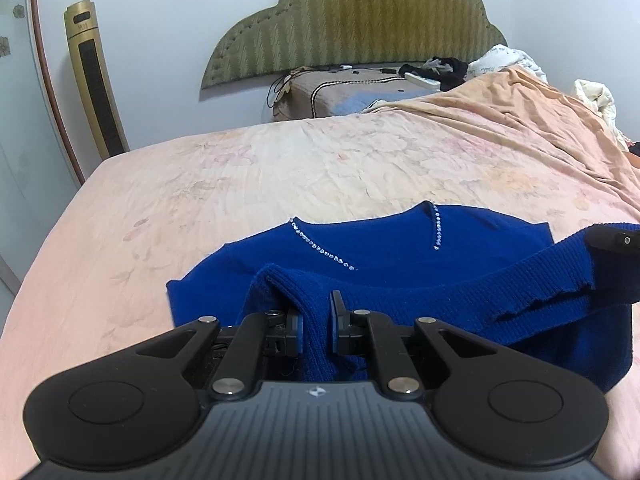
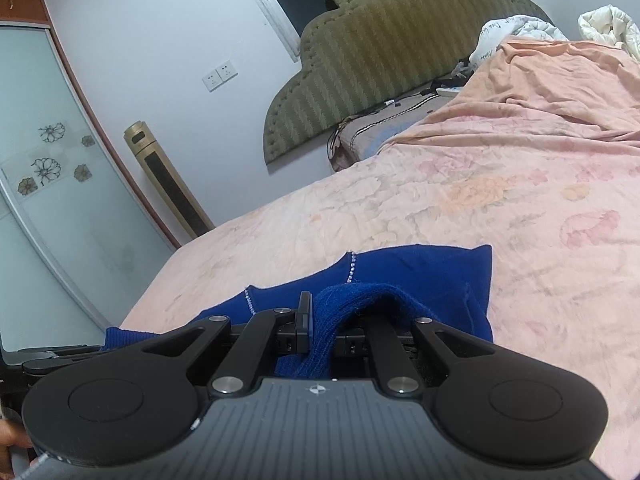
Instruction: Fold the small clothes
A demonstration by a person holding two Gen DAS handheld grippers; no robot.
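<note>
The blue sweater [image 1: 400, 248] is showing a ribbed, fuzzy knit with glinting beads; the bedsheet [image 1: 280, 168] is looking like soft, matt cotton; the headboard [image 1: 352, 20] at twelve o'clock is appearing padded, stitched fabric.

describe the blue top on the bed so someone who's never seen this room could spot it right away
Start at the big bed with the faded pink floral sheet below the green scalloped headboard. At its near edge lies the royal-blue knit sweater, its ribbed hem lifted by the left claw and right claw. Only it has a rhinestone-trimmed neckline.
</note>
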